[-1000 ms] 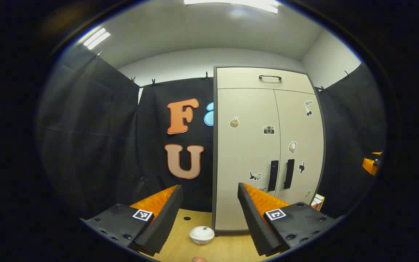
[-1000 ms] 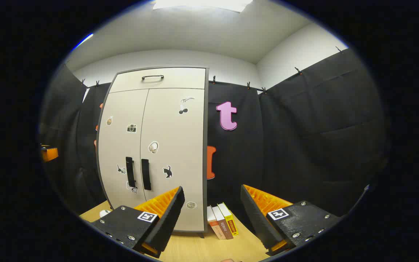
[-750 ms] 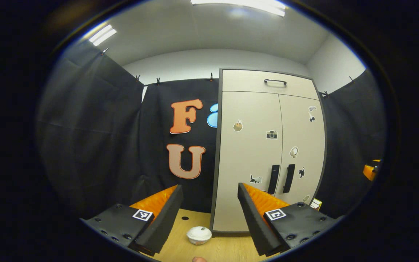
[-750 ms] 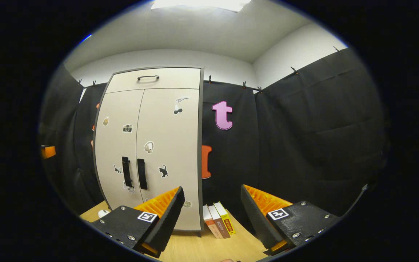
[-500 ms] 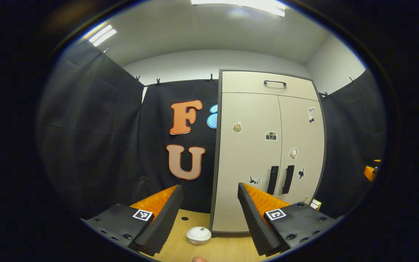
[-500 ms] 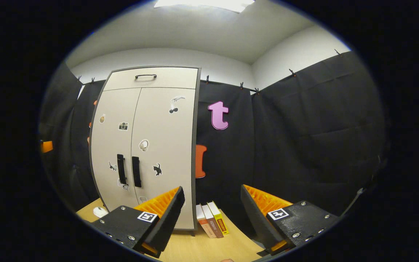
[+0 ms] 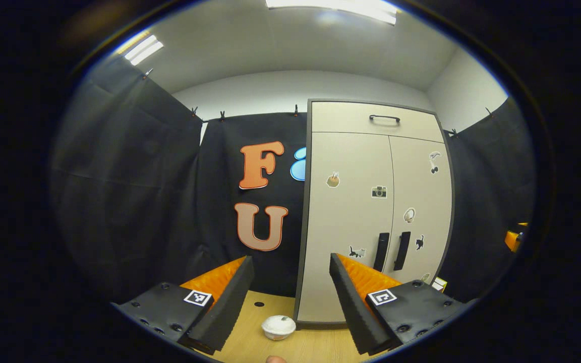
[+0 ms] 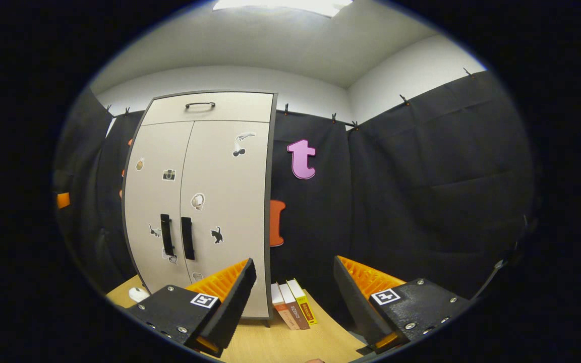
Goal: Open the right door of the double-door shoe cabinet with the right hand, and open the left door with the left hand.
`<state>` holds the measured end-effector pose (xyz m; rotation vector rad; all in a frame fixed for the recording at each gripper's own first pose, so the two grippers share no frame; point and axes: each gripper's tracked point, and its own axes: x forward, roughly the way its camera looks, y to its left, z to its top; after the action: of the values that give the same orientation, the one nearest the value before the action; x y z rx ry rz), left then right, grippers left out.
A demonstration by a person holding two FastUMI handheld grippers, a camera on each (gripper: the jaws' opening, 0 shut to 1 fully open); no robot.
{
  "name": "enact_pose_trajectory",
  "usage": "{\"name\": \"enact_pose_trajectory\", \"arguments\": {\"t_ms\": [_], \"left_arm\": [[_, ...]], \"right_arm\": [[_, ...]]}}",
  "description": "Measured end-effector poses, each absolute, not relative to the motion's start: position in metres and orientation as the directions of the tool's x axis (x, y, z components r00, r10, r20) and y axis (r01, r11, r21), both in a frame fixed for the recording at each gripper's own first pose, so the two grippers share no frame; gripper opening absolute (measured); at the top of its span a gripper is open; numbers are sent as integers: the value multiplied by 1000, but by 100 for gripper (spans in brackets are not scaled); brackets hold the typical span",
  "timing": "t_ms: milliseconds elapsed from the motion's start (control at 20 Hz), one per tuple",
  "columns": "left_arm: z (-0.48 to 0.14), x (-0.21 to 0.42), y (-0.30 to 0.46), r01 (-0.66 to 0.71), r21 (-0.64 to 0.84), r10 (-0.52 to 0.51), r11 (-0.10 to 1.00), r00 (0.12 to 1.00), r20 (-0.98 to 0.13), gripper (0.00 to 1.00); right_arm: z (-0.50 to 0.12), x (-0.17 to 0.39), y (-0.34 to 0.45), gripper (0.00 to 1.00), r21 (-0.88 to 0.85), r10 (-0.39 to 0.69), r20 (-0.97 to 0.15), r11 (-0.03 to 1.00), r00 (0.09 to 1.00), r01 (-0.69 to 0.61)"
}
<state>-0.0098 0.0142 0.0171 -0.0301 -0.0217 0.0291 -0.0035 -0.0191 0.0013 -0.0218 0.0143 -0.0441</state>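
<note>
The double-door shoe cabinet (image 7: 371, 212) stands upright at the back edge of the wooden table (image 7: 250, 343), against the black cloth wall; in the right gripper view the cabinet (image 8: 205, 201) sits left of centre. Both doors are shut and flush. The left door (image 7: 346, 222) and the right door (image 7: 421, 212) meet at a narrow middle seam, and each bears a dark vertical handle just beside that seam: the left handle (image 7: 382, 251) and the right handle (image 7: 402, 250), low on the doors. Small stickers dot both doors. Above them a drawer front carries a dark bar handle (image 7: 384, 118).

The left gripper (image 7: 290, 290) is held wide apart and empty, well short of the cabinet, with its fingers framing the cabinet's left edge. The right gripper (image 8: 294, 292) is likewise spread wide and empty, aimed at the wall just right of the cabinet.

On the table, a small white lidded bowl (image 7: 278, 326) sits near the cabinet's front left corner. Three books (image 8: 293, 310) stand just beside the cabinet's right side.
</note>
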Motion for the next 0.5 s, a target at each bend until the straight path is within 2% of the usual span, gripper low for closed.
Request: {"name": "enact_pose_trajectory", "arguments": {"t_ms": [500], "left_arm": [[19, -20, 50, -67, -28, 68, 997, 997, 27, 97]], "right_arm": [[-13, 33, 68, 94, -35, 71, -33, 997, 997, -72]]}}
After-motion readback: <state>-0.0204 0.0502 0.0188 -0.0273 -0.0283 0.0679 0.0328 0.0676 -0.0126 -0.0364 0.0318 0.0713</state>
